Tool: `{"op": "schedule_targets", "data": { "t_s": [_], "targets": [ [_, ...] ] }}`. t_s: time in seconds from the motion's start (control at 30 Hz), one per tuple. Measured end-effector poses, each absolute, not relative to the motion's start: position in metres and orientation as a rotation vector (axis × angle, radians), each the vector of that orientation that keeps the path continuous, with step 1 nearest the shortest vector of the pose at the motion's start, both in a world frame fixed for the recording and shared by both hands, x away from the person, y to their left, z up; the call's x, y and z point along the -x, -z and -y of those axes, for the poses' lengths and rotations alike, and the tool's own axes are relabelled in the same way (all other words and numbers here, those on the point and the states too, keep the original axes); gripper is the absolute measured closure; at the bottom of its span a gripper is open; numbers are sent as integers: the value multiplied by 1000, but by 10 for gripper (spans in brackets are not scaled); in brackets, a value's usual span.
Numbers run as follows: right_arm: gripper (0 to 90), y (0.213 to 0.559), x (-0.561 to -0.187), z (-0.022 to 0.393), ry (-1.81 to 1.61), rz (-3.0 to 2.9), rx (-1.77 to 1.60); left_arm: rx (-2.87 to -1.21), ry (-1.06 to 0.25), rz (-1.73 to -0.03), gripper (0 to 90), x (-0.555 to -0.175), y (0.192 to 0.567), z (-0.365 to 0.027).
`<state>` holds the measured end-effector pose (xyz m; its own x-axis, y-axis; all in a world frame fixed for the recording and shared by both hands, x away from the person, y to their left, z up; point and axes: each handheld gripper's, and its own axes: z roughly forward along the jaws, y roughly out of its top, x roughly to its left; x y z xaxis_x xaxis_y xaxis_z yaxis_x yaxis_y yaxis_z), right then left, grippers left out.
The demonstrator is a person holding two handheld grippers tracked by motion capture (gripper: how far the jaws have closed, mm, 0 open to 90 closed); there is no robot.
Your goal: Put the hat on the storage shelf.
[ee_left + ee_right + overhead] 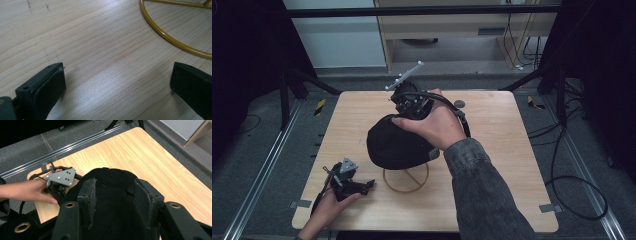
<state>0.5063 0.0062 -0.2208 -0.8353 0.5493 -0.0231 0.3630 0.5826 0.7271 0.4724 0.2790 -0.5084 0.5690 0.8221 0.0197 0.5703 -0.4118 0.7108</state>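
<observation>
Right gripper [115,202] pinches black cap [394,142] between its jaws; left gripper [117,82] gapes wide.

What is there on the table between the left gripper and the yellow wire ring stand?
Nothing: in the left gripper view, bare wooden table lies between the open left gripper and the yellow wire ring stand. The high view agrees.

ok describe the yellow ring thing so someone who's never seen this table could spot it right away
Start at the light wooden table and go to the black cap near its middle, where the right gripper is. Just on the person's side of the cap, partly under it, stands a stand with a thin yellow wire ring base flat on the wood. It is the one yellow, see-through hoop among black things.
</observation>
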Motion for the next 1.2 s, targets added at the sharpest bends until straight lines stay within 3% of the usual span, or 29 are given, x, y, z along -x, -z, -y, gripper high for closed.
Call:
{"op": "schedule_targets", "data": {
  "t_s": [0.43,0.77,1.2],
  "targets": [
    [519,210,-498,18,-1122,-2505,-773,-2136,-487,-1108,0,-472,508,-279],
    [491,210,-496,68,-1167,-2379,-901,-2135,-489,-1107,0,-472,508,-279],
    [236,242,-494,133,-1095,-2154,-1114,-2134,-486,-1109,0,-472,509,-279]
  ]
}}
